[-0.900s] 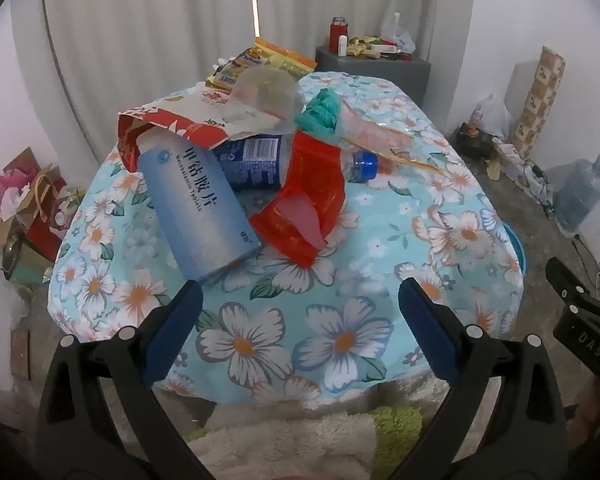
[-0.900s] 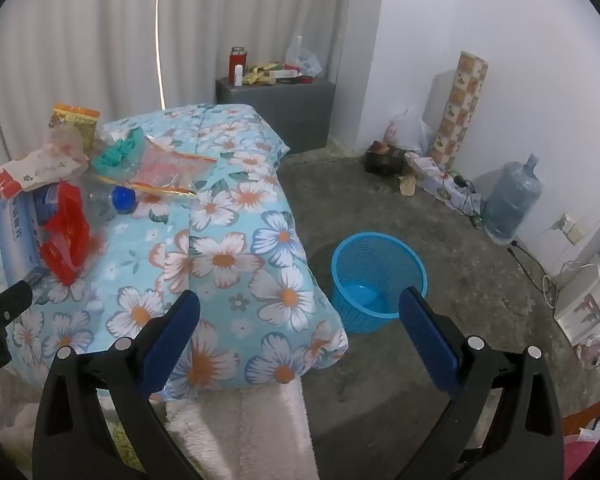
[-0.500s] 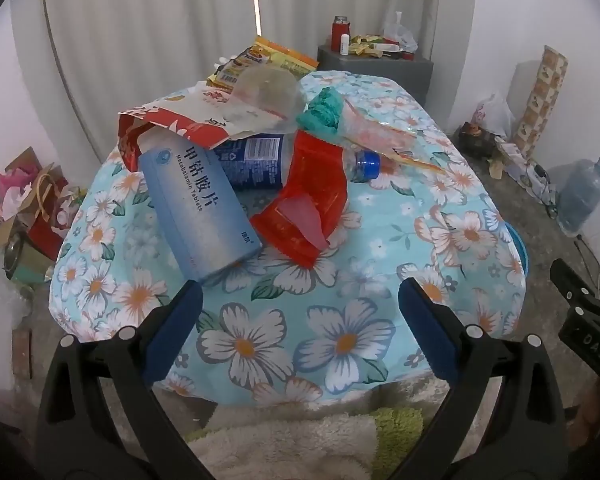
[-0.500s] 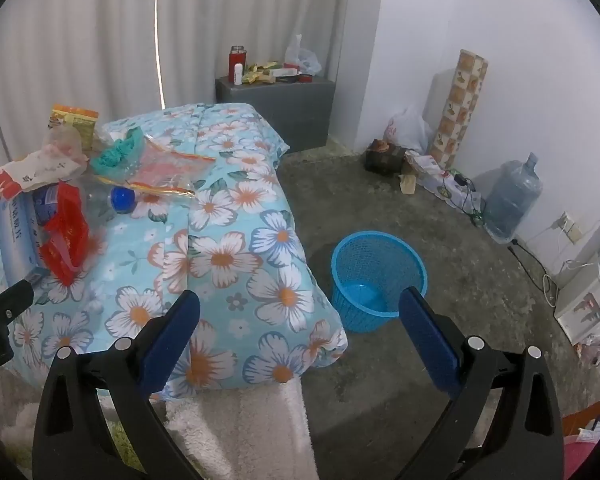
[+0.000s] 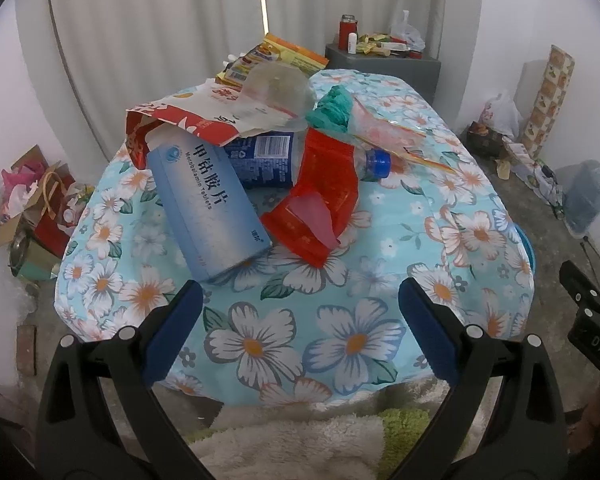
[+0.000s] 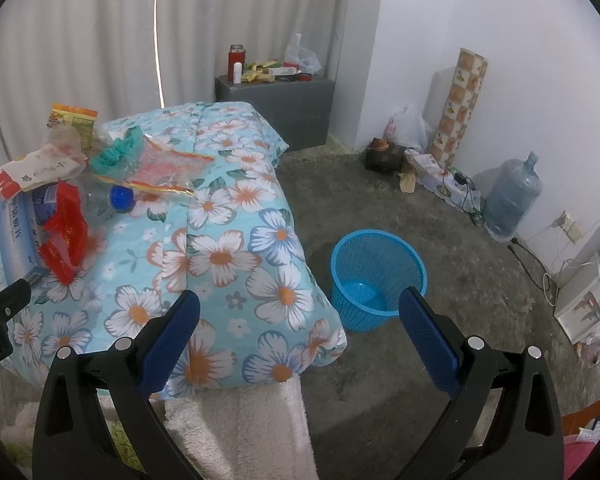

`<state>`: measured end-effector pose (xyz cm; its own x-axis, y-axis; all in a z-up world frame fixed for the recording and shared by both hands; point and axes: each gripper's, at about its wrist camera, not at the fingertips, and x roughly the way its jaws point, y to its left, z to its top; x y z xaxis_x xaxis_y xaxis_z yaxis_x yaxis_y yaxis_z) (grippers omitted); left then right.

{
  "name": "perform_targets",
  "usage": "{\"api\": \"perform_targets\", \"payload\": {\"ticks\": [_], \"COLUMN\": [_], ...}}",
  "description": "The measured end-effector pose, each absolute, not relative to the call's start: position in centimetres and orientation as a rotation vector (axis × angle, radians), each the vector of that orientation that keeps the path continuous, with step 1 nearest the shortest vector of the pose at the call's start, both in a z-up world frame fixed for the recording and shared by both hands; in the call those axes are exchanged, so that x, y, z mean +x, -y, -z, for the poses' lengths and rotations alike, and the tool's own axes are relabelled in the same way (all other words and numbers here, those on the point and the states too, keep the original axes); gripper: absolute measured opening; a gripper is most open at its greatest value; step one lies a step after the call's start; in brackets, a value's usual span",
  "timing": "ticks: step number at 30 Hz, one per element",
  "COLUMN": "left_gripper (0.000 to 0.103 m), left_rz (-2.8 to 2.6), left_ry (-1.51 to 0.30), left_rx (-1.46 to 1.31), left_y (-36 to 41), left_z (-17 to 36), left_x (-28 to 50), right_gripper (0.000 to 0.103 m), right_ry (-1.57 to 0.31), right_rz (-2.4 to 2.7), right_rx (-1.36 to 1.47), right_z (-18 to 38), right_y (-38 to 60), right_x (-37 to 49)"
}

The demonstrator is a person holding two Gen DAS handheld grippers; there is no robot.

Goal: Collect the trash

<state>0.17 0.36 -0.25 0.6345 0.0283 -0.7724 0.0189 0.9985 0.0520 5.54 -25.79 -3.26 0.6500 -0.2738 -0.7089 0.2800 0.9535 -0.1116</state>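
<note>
The left gripper (image 5: 298, 328) is tilted downward with its two blue-padded fingers (image 5: 172, 332) spread wide and nothing between them. The right gripper (image 6: 300, 328) is tilted down the same way, its blue pads (image 6: 428, 340) also wide apart and empty. Each gripper's black frame shows at the edge of the other's view, so the two are side by side.
</note>
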Motion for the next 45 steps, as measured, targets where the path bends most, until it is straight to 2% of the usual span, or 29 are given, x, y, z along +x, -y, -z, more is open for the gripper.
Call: {"api": "perform_targets", "payload": {"ticks": [45], "left_gripper": [0.094], "left_rz": [-0.036], "left_ry": [-0.931], "left_rx": [0.050], "left_y": [-1.13], "left_z": [1.23], "left_x": [0.50], "right_gripper": [0.097], "right_ry": [-0.809], "right_rz": [0.312], "right_rx": [0.012], "right_z": [3.34], "right_y": [25.88], "right_x": [5.42]}}
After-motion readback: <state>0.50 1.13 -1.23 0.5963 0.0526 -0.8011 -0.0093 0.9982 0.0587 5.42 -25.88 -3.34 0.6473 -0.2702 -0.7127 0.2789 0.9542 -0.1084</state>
